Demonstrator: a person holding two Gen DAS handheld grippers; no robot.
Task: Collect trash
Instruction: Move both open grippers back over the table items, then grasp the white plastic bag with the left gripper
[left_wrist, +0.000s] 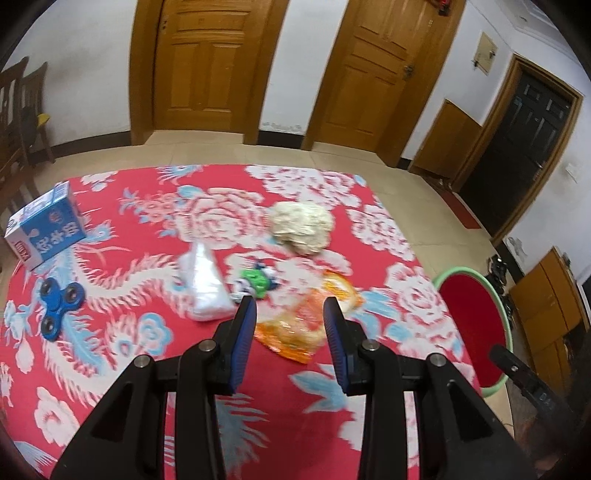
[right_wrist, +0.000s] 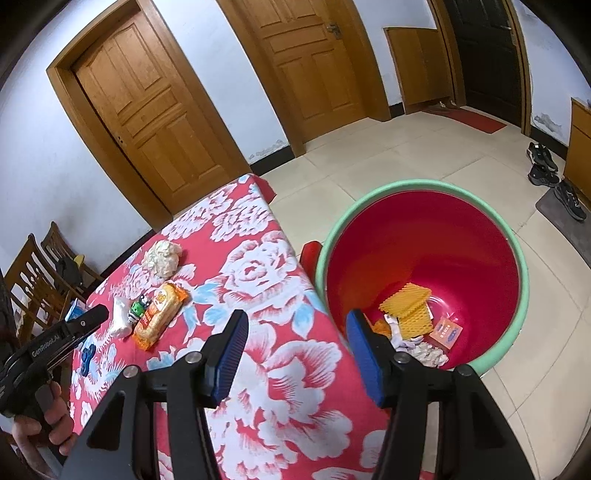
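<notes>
An orange snack wrapper (left_wrist: 299, 328) (right_wrist: 159, 314) lies on the red flowered tablecloth (left_wrist: 369, 236). My left gripper (left_wrist: 289, 301) hovers open just short of it, with nothing between its blue pads (left_wrist: 243, 343). Beyond it are a crumpled paper ball (left_wrist: 301, 225) (right_wrist: 162, 258), a clear plastic bag (left_wrist: 203, 288) (right_wrist: 120, 317) and a small green toy (left_wrist: 255, 280). My right gripper (right_wrist: 295, 317) is open and empty over the table's edge, beside the red bin with a green rim (right_wrist: 424, 182) (left_wrist: 472, 325). The bin holds a yellow foam net (right_wrist: 406, 306) and crumpled tissues (right_wrist: 424, 350).
A blue fidget spinner (left_wrist: 59, 306) and a blue carton (left_wrist: 44, 225) sit at the table's left. Wooden chairs (right_wrist: 33, 273) stand beyond the table. Shoes (right_wrist: 543, 166) lie on the tiled floor by a cabinet. A hand (right_wrist: 40, 424) holds the left gripper's handle.
</notes>
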